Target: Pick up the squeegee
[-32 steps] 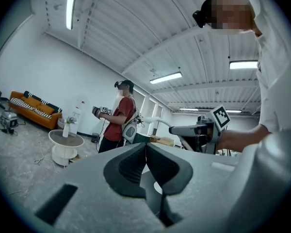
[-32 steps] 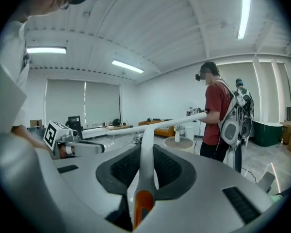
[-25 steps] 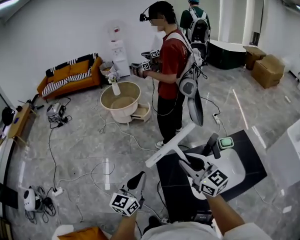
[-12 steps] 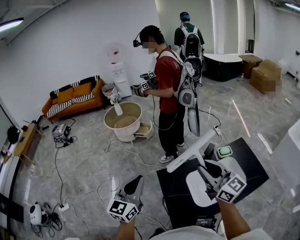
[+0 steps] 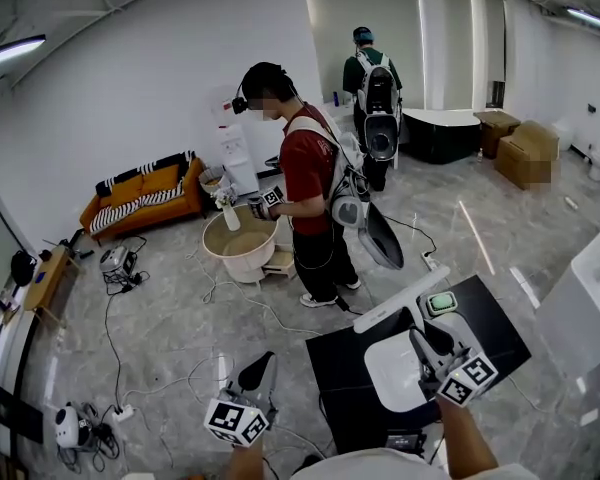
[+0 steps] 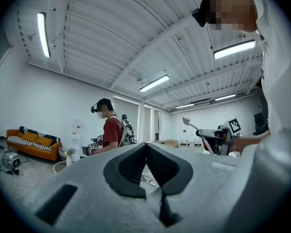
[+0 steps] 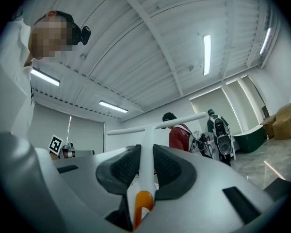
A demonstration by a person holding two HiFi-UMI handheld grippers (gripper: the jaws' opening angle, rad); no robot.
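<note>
The squeegee [image 5: 400, 300] is white and T-shaped, with an orange end on its handle. My right gripper [image 5: 426, 340] is shut on the handle and holds the squeegee in the air over the black table [image 5: 490, 313]. In the right gripper view the handle [image 7: 147, 144] runs up between the dark pads [image 7: 121, 166] to the crossbar. My left gripper [image 5: 263, 365] is low at the left, shut and empty. Its jaws [image 6: 145, 148] meet with nothing between them. From the left gripper view, the squeegee [image 6: 188, 123] sticks up from the right gripper [image 6: 218, 135].
A white basin [image 5: 390, 373] and a small green-and-white device [image 5: 439, 303] lie on the black table. A person in a red shirt [image 5: 307, 173] stands ahead by a round tub [image 5: 242, 240]; another with a backpack [image 5: 375, 73] is farther back. Cables cross the floor [image 5: 160, 328].
My right gripper has carried the squeegee to the right over the table. The left gripper has risen a little. The person in red has stepped left.
</note>
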